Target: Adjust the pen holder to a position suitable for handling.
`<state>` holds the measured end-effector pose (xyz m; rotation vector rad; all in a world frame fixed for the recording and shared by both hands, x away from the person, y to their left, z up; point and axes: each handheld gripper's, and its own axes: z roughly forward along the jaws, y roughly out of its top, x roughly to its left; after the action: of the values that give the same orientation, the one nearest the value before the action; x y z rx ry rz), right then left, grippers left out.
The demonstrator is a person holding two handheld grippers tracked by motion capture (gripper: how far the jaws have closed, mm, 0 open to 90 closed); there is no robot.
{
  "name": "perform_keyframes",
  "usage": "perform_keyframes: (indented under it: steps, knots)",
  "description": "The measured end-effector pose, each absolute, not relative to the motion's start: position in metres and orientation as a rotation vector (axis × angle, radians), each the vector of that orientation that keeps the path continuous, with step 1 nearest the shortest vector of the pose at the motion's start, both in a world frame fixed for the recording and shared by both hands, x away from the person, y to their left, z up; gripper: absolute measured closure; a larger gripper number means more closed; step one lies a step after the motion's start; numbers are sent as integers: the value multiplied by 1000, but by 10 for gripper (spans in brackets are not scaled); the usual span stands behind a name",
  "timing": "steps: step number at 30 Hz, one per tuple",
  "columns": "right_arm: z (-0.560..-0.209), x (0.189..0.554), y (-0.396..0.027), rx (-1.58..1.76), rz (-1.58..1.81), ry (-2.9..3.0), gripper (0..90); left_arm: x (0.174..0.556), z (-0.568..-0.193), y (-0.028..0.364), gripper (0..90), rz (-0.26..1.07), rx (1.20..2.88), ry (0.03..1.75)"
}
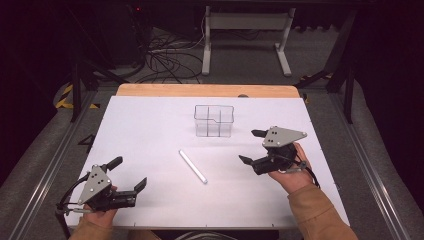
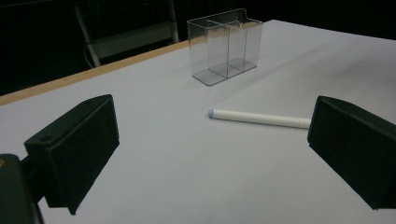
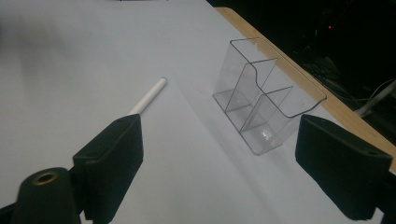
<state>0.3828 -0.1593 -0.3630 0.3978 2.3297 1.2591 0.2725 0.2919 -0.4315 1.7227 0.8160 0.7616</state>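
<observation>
A: status on the claws?

B: left claw [image 1: 129, 173] sits at the near-left corner of the white surface [image 1: 150, 130]; jaws spread wide, nothing between them; held in the person's left hand [image 1: 100, 216]. right claw [image 1: 252, 146] is at the right side, mid-depth, in the right hand [image 1: 292, 172]; also wide open and empty; grey three-cornered plate [image 1: 281, 136] on top.

A: objects?

B: white stick [image 1: 193, 166] lies flat near the middle of the surface, running diagonally from far-left to near-right; between the two claws, touching neither. clear plastic organizer [image 1: 214, 120] stands upright farther back, just right of centre; divided into compartments, all look empty.

A: stick vs organizer?

B: apart; stick is nearer the person, organizer beyond it. in the left gripper view the stick [image 2: 259, 118] lies ahead between the jaws, its right end hidden behind the right jaw; organizer [image 2: 225, 45] beyond. in the right gripper view the organizer [image 3: 266, 95] is ahead between the jaws; stick [image 3: 148, 96] to its left, near end hidden behind the left jaw.

A: surroundings?

B: wooden edge [image 1: 207, 90] along the far side of the surface; cables [image 1: 167, 57] on the floor beyond.
</observation>
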Motion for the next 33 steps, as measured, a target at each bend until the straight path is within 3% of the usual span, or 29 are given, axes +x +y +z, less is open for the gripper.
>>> perform_keyframes:
  steps: [10, 18, 33]
  knots:
    - [-359, 415, -141, 428, 1221, 2407, 228, 272, -432, 293, 29, 762, 1725, 818]
    - [-367, 444, -130, 447, 1127, 2453, 367, 272, -432, 292, 34, 769, 1731, 828]
    - [-374, 476, -103, 427, 999, 2487, 433, 273, -432, 292, 34, 762, 1730, 820]
